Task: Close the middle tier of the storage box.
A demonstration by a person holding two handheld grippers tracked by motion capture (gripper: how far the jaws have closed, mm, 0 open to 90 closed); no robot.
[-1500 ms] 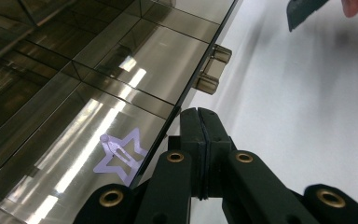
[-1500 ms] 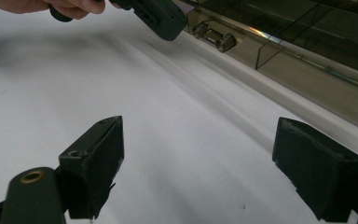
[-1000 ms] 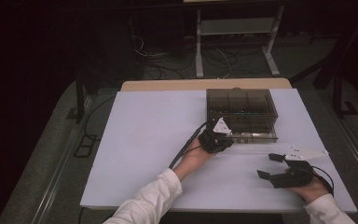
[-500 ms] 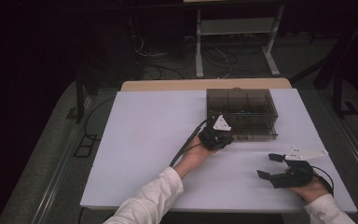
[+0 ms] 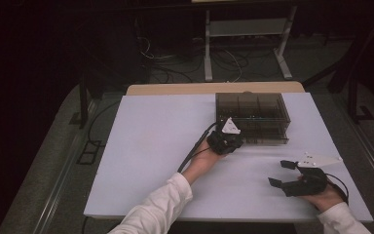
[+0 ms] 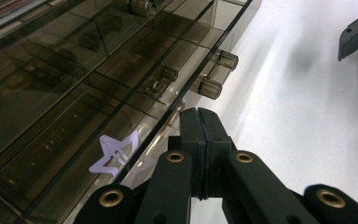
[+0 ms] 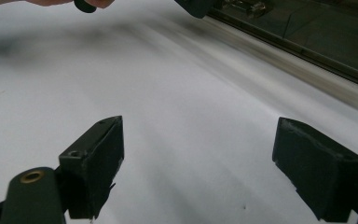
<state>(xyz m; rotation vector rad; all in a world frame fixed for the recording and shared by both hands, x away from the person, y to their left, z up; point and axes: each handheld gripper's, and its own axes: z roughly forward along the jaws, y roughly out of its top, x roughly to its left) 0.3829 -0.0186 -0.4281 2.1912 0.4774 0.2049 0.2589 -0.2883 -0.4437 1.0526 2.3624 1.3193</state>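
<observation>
On the white table (image 5: 141, 161) stands a smoky transparent drawer box (image 5: 253, 114), near the far right part of the surface. The left gripper (image 5: 231, 141) is at the front face of this box, at its lower left corner. In the left gripper view its two black jaws are pressed together, with nothing visible between them, and their tips are just beside the lower edge of the box, close to the small round drawer knobs (image 6: 212, 87). A pale star-shaped clip (image 6: 116, 156) lies inside one of the drawers, seen through the wall. The right gripper (image 5: 280, 173) rests lower on the table, well apart from the box, and its jaws are spread wide over the bare white surface, holding nothing.
</observation>
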